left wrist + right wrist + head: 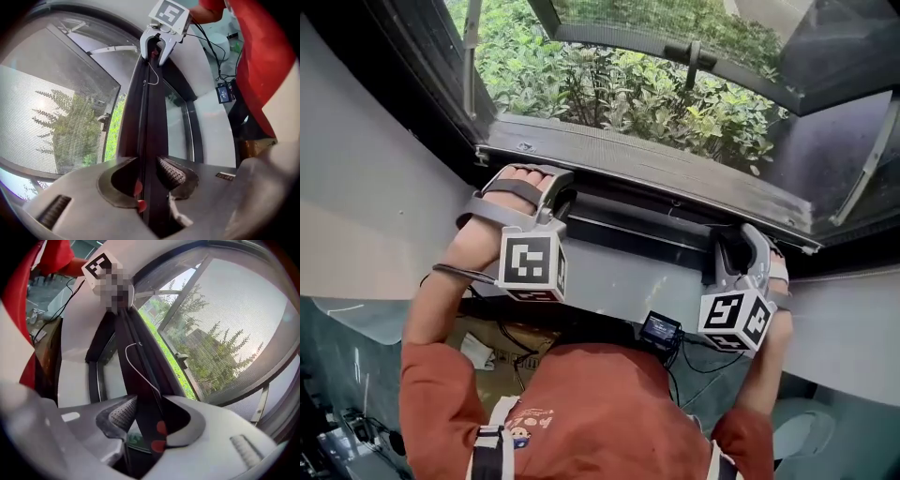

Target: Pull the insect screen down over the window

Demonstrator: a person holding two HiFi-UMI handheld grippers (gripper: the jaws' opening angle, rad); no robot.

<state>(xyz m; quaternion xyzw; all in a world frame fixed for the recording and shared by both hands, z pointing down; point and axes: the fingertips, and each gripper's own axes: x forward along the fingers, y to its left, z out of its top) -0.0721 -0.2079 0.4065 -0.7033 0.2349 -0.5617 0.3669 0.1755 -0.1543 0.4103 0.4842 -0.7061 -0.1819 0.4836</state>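
Facing the window (412,80), you hold the insect screen's dark pull bar (637,225) low against the grey sill (656,173). Your left hand-held gripper (149,172) pinches the pull bar. Your right hand-held gripper (140,417) straddles it, jaws spread. White wall (366,216) flanks the frame, and green shrubs (619,89) lie outside.
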